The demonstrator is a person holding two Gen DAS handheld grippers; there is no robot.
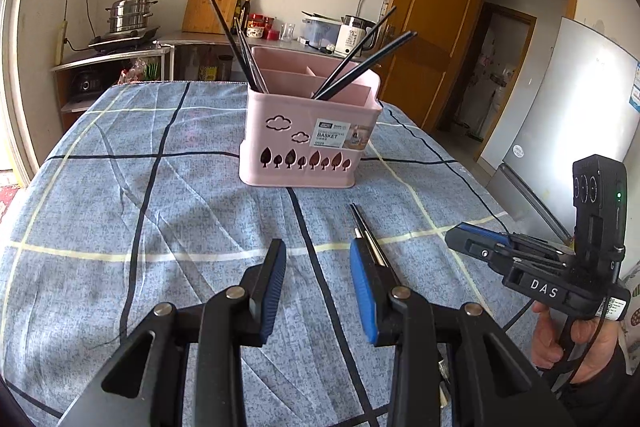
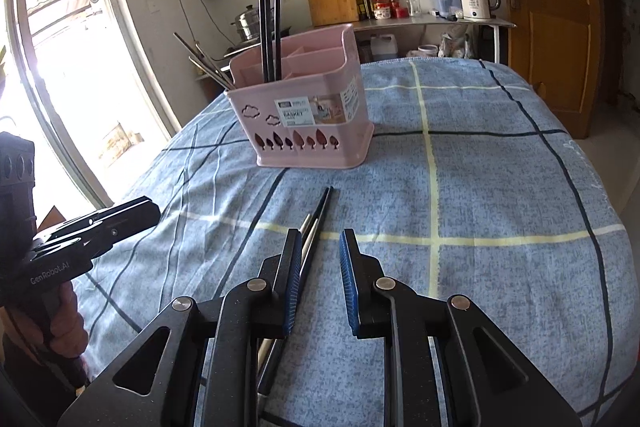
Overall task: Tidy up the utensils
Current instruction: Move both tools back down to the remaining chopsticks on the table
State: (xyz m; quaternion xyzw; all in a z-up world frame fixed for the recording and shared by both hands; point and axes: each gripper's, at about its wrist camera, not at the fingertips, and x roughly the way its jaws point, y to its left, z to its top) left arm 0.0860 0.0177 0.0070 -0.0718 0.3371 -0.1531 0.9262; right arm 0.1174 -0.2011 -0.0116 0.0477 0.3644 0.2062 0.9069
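Chopsticks (image 2: pixel 320 215) are what's left to deal with: a small bunch lies flat on the checked tablecloth (image 2: pixel 500 187), near side of the pink basket (image 2: pixel 312 123), which already has dark chopsticks leaning in its left and right compartments. Both grippers hang just above the cloth with fingers apart and nothing in them, the right gripper (image 2: pixel 320 267) right beside the bunch and the left gripper (image 1: pixel 318 279) just left of it. I'd go low with the right one, straddle a single stick mid-length, then squeeze so it won't pivot when lifted.
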